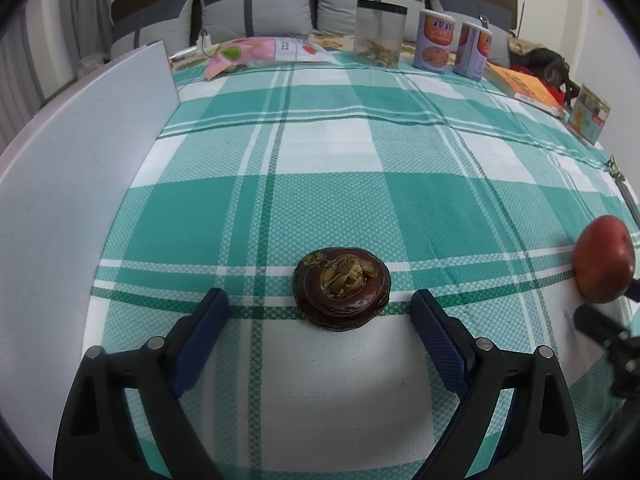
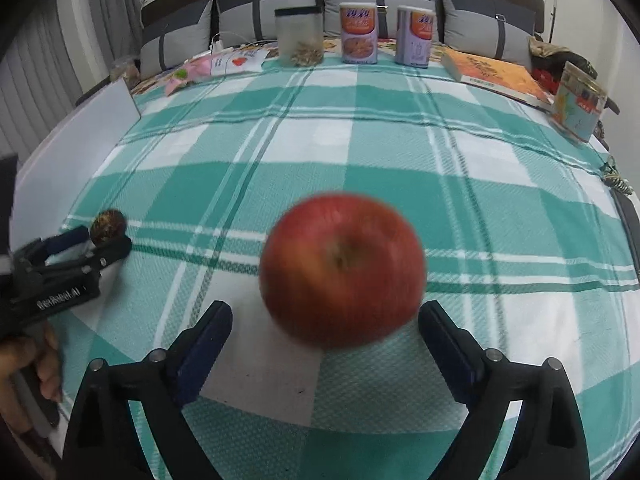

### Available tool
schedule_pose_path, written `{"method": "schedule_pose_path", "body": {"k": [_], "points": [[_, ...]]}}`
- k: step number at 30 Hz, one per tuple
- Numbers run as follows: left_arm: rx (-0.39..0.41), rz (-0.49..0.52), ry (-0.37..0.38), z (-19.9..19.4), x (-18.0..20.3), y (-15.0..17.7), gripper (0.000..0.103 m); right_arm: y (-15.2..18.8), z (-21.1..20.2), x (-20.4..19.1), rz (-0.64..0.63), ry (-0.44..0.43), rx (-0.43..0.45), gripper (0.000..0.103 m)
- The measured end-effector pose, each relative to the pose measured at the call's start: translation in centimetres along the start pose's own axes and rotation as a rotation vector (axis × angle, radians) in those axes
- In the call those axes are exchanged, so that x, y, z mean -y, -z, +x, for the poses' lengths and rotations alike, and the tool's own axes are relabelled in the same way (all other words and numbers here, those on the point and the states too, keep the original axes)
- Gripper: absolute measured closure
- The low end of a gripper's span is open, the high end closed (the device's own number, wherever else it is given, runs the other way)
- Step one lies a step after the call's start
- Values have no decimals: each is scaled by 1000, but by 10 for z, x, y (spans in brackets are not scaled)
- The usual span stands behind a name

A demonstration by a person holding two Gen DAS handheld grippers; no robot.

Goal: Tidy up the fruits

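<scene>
Apple [image 2: 342,270] sits between right tongs [image 2: 326,336], open, not gripping; center pads, then close. Left tongs [image 1: 320,320] open by chestnut [image 1: 341,288].

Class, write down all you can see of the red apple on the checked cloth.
The red apple is round and smooth, red with faint yellowish streaks and a small dark dimple facing the camera. It appears blurred in the right wrist view. It sits on the green-and-white checked cloth, just ahead of the open right gripper, whose pads do not press it. The left wrist view shows it far right, apart from the dark brown fruit.
</scene>
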State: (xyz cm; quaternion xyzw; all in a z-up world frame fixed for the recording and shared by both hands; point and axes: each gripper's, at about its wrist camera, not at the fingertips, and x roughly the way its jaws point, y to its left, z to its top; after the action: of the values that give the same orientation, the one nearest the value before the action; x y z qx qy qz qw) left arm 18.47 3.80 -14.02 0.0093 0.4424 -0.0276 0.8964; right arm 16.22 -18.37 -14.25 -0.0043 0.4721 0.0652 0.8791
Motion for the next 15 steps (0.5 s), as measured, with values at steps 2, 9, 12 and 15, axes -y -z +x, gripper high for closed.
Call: {"method": "schedule_pose_path", "body": {"k": [2, 9, 12, 15], "points": [[0, 0, 1, 0, 0, 0, 9, 4, 0, -2, -16, 8, 20, 6], [-38, -75, 200, -12, -30, 0, 9, 8, -11, 19, 26, -78, -8, 6], [-59, -91, 221, -20, -45, 4, 9, 9, -18, 35, 28, -94, -55, 6], [-61, -7, 178, -20, -31, 1, 10, 5, -24, 42, 14, -111, -80, 5]]}}
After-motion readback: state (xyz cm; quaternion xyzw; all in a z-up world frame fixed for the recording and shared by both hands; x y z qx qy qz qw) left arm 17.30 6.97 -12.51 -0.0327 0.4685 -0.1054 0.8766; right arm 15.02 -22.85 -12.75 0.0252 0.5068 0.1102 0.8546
